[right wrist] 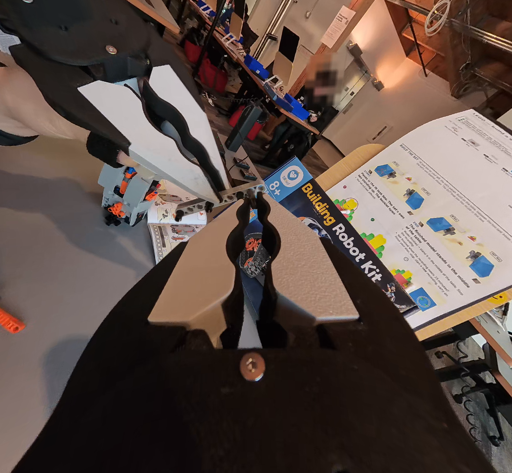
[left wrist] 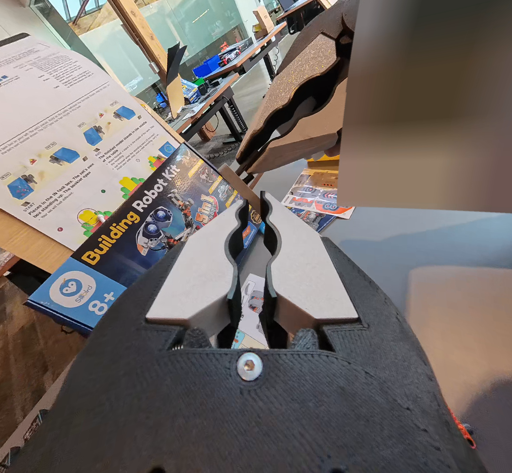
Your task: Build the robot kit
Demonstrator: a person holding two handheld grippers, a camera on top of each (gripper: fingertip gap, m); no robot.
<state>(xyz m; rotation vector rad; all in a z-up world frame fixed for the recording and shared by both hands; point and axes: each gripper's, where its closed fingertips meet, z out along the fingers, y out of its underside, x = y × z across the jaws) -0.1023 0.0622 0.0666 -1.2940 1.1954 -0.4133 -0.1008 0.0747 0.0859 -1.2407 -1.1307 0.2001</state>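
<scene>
Your left gripper [right wrist: 221, 196] pinches a grey perforated beam [right wrist: 219, 200]. Your right gripper [right wrist: 253, 196] is pressed onto a black pin [right wrist: 252, 195] at the beam's far end. The kit box [right wrist: 332, 227] lies just beyond, the half-built model [right wrist: 124, 196] to the left.

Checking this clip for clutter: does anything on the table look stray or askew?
One small orange perforated building piece lies alone on the grey table, apart from the grey and orange block model standing by the open instruction booklet. Nothing looks spilled or damaged.
</scene>
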